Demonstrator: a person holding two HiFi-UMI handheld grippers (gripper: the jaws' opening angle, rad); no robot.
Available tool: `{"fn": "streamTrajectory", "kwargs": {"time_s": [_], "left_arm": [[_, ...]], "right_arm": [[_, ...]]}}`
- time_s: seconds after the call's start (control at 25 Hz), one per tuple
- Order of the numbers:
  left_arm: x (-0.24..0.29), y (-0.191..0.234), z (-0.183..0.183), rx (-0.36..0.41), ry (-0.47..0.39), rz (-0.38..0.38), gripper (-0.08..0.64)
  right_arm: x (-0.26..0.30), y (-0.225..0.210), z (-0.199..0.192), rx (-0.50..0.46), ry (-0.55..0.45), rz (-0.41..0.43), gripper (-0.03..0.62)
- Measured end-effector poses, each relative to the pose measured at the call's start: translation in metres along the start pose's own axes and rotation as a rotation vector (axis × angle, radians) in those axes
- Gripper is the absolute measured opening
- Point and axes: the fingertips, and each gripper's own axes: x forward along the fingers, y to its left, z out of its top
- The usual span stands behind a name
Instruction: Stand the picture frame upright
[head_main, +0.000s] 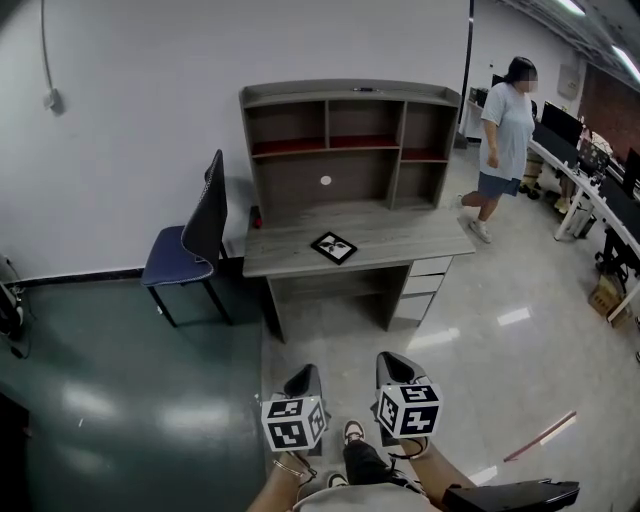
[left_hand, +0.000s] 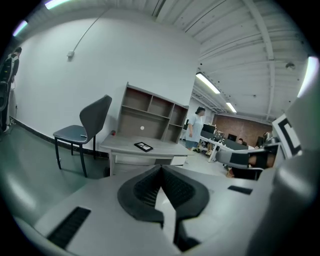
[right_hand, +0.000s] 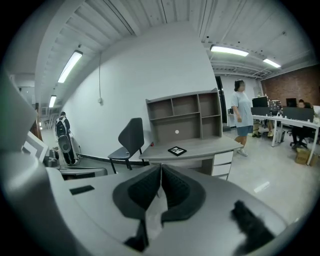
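On the desk (head_main: 420, 230) at twelve o'clock, the black picture frame (head_main: 334, 247) lies flat; left gripper (head_main: 304, 380) and right gripper (head_main: 396, 366) are pressed together.

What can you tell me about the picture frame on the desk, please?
The picture frame is small and roughly square, with a black border around a pale picture bearing dark marks too small to make out. It lies flat and face up, not upright, turned cornerwise to the desk's edge. It rests near the middle of the grey, wood-look desk top, toward the front. Only the desk touches it.
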Motion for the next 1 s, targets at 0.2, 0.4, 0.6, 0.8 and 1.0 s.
{"fn": "streamTrajectory", "kwargs": {"time_s": [0.2,0.4,0.6,0.8,1.0], "left_arm": [[0.022,0.015,0.006,0.004,0.011,0.014,0.012],[0.051,0.032,0.03,0.014,0.0,0.033,0.012],[0.093,0.048,0.045,-0.007,0.007,0.049,0.012],[0.13,0.055,0.067,-0.012,0.012,0.06,0.012],[0.17,0.059,0.083,-0.022,0.014,0.074,0.012]], "right_arm": [[0.028,-0.007,0.005,0.017,0.015,0.003,0.032],[0.064,-0.016,0.024,0.028,0.02,0.013,0.032],[0.109,-0.029,0.038,0.026,0.04,0.034,0.032],[0.147,-0.044,0.062,0.024,0.048,0.042,0.032],[0.182,-0.065,0.078,0.021,0.059,0.047,0.032]]}}
